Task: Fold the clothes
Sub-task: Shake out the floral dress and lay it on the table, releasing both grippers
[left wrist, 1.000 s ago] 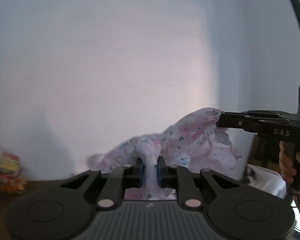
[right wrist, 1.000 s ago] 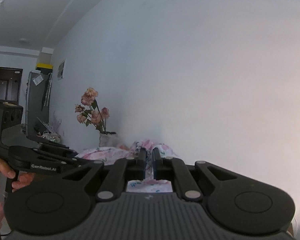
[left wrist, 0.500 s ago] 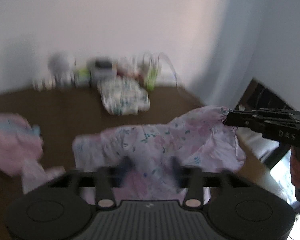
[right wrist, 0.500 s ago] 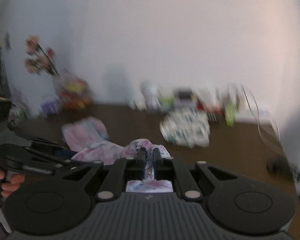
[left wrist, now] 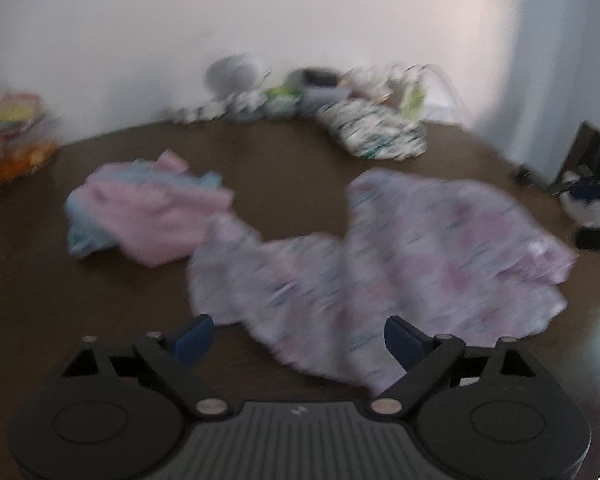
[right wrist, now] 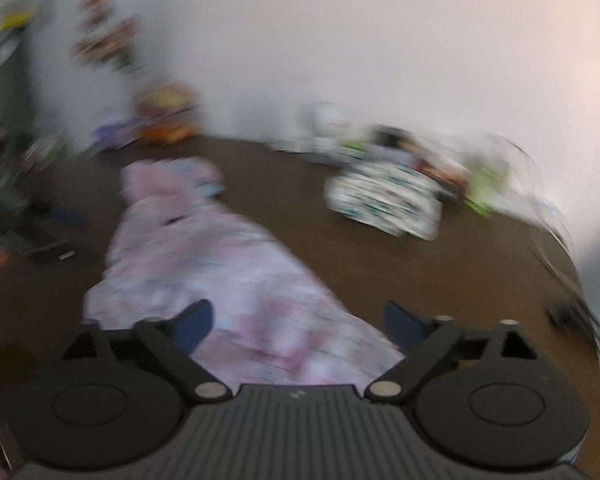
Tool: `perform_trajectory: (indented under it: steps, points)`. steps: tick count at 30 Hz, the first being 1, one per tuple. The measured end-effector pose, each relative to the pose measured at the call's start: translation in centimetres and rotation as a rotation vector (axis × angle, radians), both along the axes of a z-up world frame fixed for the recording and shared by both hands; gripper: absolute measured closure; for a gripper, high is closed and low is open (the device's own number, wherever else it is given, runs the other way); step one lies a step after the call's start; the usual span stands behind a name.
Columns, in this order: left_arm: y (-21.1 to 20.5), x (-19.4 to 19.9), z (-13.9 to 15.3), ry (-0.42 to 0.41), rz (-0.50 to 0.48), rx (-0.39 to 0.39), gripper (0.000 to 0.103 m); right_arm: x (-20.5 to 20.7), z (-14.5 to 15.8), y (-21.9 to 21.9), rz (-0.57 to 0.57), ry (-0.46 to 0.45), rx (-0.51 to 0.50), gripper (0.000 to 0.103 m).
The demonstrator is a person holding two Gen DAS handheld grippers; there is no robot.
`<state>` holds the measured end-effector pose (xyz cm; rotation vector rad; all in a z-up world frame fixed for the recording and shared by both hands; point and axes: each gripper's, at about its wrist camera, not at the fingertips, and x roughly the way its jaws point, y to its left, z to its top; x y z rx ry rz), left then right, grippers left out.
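Observation:
A pink floral garment [left wrist: 400,264] lies spread on the dark brown table [left wrist: 280,168]; it also shows in the right wrist view [right wrist: 228,280]. My left gripper [left wrist: 300,338] is open just above its near edge, holding nothing. My right gripper [right wrist: 298,326] is open over the garment's other end, also empty. The right gripper's tip [left wrist: 596,238] shows at the right edge of the left wrist view. Both views are motion-blurred.
A crumpled pink and light-blue garment [left wrist: 140,212] lies to the left. A folded white patterned cloth [left wrist: 376,136] sits near the back. Small clutter [left wrist: 284,92] lines the wall. Colourful packets [left wrist: 12,136] sit far left. Flowers [right wrist: 108,40] stand at the left.
Both grippers opened and let go of the floral garment, which dropped from the air onto the table. Both cameras tilted down from the wall to the tabletop.

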<state>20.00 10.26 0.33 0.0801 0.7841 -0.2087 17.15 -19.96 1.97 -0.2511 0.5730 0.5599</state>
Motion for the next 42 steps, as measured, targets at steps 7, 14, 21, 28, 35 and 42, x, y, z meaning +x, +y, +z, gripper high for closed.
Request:
perform_trajectory:
  steps: [7, 14, 21, 28, 35, 42]
  points:
    - [1.8, 2.8, -1.5, 0.004, 0.033, -0.084, 0.011, 3.1, -2.4, 8.0, 0.038, -0.048, -0.198, 0.007]
    - [2.0, 7.1, -3.2, 0.07, 0.071, -0.257, 0.097, 5.2, -3.1, 6.4, -0.004, 0.058, -0.057, 0.101]
    - [1.7, 4.8, -0.2, -0.096, 0.091, -0.311, 0.103, 2.4, 2.7, -0.7, -0.118, -0.074, 0.16, 0.102]
    - [2.2, -1.8, 9.0, -0.385, 0.126, -0.339, 0.103, -1.7, 9.4, -6.7, -0.2, -0.228, 0.259, 0.102]
    - [1.5, -8.3, 16.2, -0.597, 0.169, -0.275, 0.103, -5.5, 12.9, -10.7, -0.262, -0.292, 0.357, 0.101]
    - [0.9, -15.7, 19.5, -0.726, 0.187, -0.249, 0.103, -10.8, 14.6, -11.9, -0.182, -0.244, 0.416, 0.101]
